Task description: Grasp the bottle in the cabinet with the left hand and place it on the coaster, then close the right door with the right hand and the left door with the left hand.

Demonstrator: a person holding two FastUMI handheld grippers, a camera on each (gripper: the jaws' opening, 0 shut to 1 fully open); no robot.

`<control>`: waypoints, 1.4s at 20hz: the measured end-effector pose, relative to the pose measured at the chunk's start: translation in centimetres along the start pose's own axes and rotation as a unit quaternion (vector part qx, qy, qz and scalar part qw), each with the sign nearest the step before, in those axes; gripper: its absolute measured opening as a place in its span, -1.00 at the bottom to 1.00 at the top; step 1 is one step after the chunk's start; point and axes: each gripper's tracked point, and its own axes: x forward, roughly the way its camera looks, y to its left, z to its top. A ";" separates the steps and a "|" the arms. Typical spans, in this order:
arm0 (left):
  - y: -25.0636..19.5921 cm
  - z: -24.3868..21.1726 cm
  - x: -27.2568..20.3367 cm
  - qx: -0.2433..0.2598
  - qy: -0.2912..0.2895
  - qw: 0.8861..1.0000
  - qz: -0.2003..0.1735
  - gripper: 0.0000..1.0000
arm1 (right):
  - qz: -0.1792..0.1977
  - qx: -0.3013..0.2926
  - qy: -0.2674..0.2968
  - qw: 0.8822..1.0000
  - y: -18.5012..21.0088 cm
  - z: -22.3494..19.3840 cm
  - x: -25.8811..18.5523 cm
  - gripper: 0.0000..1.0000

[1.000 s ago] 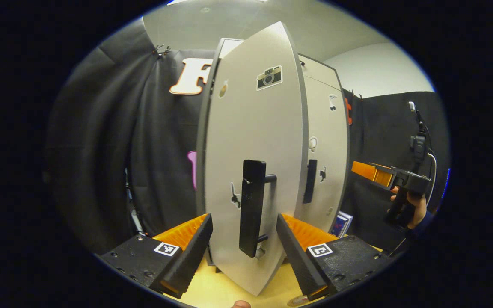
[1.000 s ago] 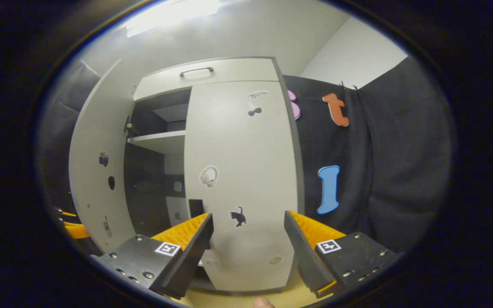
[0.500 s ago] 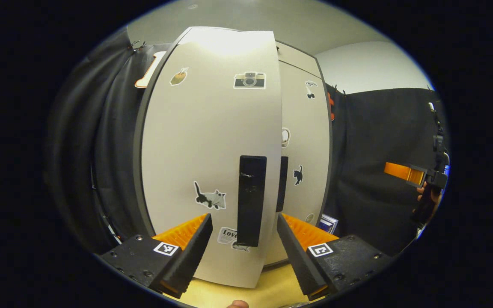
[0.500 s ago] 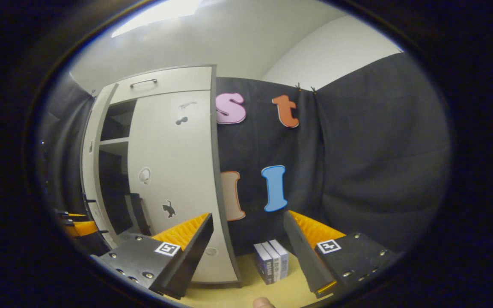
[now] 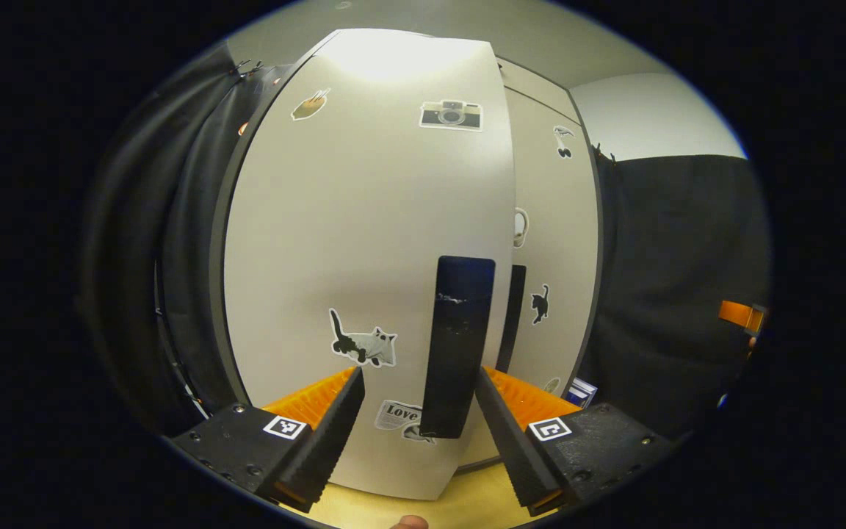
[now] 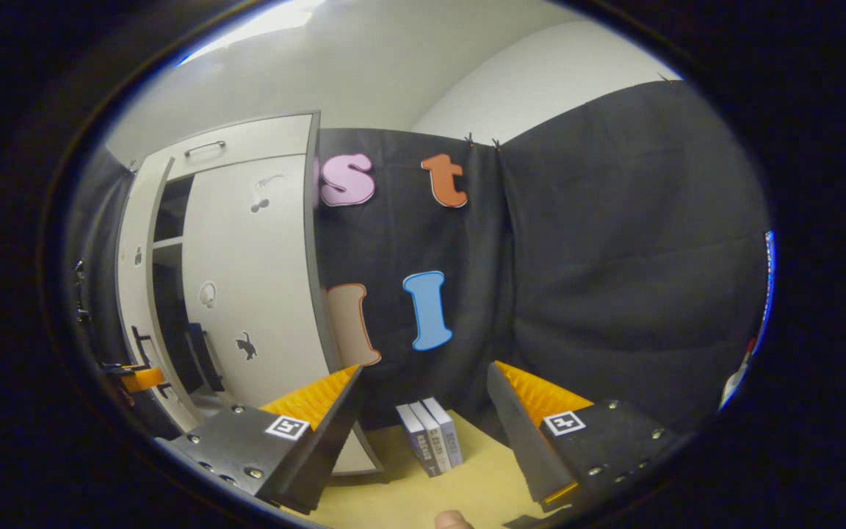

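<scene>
The cabinet's left door [image 5: 364,242] is pale grey with stickers and looms close in the left gripper view. Its black handle [image 5: 460,345] stands between the fingers of my left gripper [image 5: 418,373], which is open and not pressing on it. Behind it the right door [image 5: 555,242] lies flush against the cabinet. In the right gripper view the left door [image 6: 131,272] is still ajar, with a dark gap [image 6: 166,294] and a shelf showing beside the right door [image 6: 247,279]. My right gripper [image 6: 424,369] is open and holds nothing, off to the right of the cabinet.
Three books [image 6: 430,437] stand on the yellow tabletop [image 6: 408,499] against the black cloth wall, right of the cabinet. A drawer with a handle [image 6: 206,147] tops the cabinet. The right gripper [image 5: 739,314] sits at the far right edge of the left gripper view.
The left door has swung further toward shut, with my left gripper following its handle. My right gripper has drawn back and turned right, away from the right door, toward the wall and books.
</scene>
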 end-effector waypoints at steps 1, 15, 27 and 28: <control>0.1 -0.1 0.3 -0.002 0.002 1.000 0.000 0.89 | -0.003 -0.001 0.002 1.000 -0.3 -0.1 -0.2 0.94; -0.1 0.0 0.7 0.023 0.004 1.000 0.004 0.98 | -0.027 0.003 0.007 1.000 -0.8 -1.0 -1.1 0.94; -0.2 -0.1 0.3 0.018 0.016 1.000 0.012 0.99 | -0.004 -0.007 0.004 1.000 1.6 -1.1 -1.3 0.99; -0.2 0.0 0.3 0.012 0.019 1.000 0.017 0.99 | 0.005 -0.010 0.002 1.000 2.2 -0.8 -1.4 0.99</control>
